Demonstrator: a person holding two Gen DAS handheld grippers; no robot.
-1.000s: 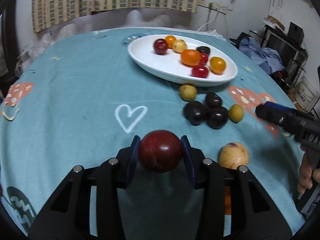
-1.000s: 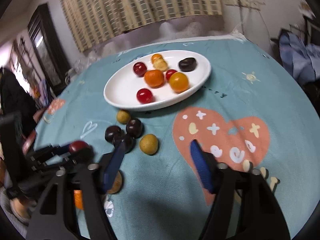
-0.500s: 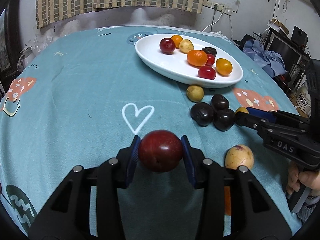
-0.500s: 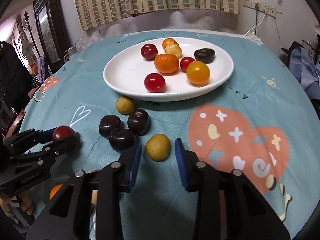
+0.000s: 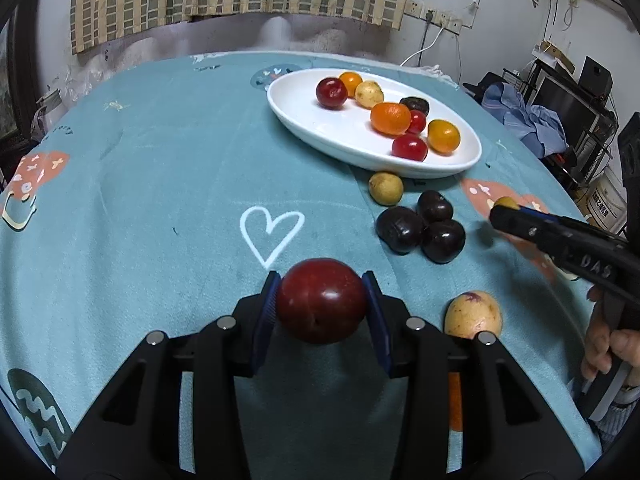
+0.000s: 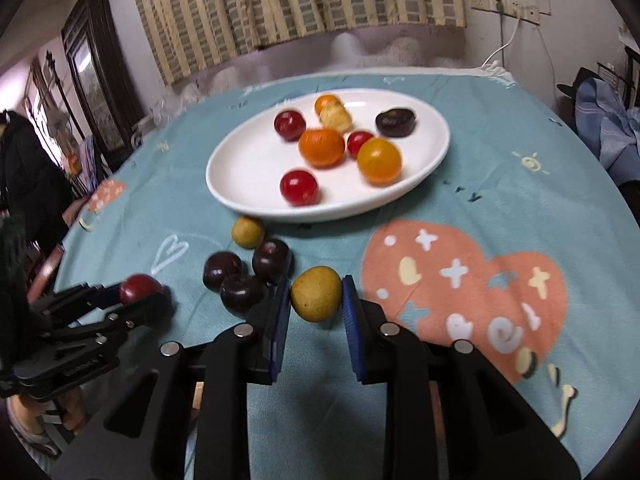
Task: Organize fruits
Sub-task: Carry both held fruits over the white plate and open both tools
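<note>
The right gripper (image 6: 316, 300) has just closed on a yellow-green fruit (image 6: 316, 299), pads pressed to both sides. The left gripper (image 5: 321, 304) clamps a red plum (image 5: 321, 301) above the teal tablecloth (image 5: 160, 184). Only the left wrist view shows a speckled yellow fruit (image 5: 473, 314) beside its finger; three dark plums (image 6: 244, 276) lie near the white plate (image 6: 248, 168).

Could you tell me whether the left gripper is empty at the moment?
No, the left gripper is clamped on a dark red plum, held between its blue pads above the cloth.
</note>
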